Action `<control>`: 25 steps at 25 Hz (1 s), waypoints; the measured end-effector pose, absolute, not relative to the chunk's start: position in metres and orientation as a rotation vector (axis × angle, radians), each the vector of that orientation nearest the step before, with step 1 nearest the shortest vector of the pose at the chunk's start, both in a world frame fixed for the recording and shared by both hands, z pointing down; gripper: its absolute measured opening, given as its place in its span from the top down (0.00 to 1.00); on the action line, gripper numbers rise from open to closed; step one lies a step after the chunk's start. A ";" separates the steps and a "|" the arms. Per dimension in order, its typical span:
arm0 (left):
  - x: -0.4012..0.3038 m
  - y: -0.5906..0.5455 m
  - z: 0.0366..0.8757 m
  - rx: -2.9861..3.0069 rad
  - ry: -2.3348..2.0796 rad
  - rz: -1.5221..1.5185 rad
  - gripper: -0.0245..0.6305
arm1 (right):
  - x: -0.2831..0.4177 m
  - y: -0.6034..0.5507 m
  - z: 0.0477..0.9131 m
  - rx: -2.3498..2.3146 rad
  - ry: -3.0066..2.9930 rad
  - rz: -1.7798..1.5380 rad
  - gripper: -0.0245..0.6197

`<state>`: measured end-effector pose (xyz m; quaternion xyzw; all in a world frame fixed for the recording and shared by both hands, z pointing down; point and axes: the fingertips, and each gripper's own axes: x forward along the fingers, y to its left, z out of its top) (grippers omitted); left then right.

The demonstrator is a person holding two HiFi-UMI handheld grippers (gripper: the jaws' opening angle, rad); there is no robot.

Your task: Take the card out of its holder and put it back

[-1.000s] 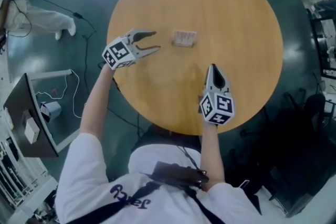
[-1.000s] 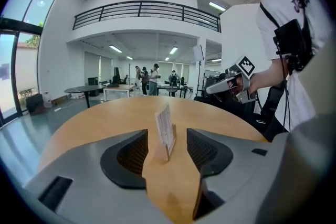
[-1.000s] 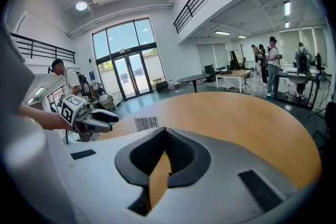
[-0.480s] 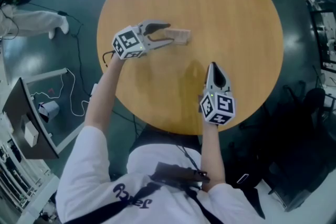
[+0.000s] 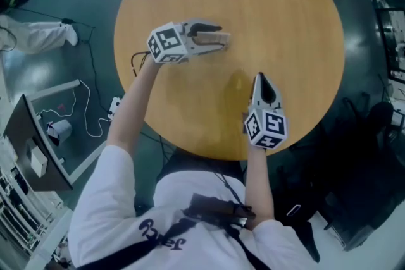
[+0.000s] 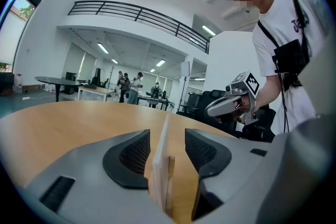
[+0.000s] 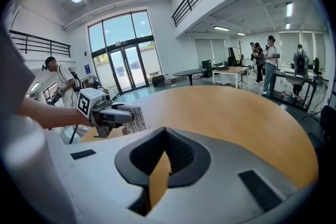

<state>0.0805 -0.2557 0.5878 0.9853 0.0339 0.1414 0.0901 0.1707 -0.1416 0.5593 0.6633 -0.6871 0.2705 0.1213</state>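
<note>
A white card stands upright in a small wooden holder near the middle of the round wooden table. My left gripper straddles the card from the left, one finger on each side. Its jaws are closing; in the left gripper view the card is seen edge-on with a gap to each pad. My right gripper is shut and empty near the table's front edge, pointing away from me. The right gripper view shows the left gripper at the printed card.
Dark floor surrounds the table. Cables and an angled stand with a small box lie at the left. A person's leg shows at the upper left. Dark chairs are at the right.
My left gripper has moved right across the table until its fingers came to either side of the card. The right gripper has stayed put.
</note>
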 end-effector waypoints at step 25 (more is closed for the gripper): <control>0.098 -0.255 0.574 2.973 0.234 0.486 0.91 | 0.165 -0.133 0.547 1.940 -2.026 0.732 0.94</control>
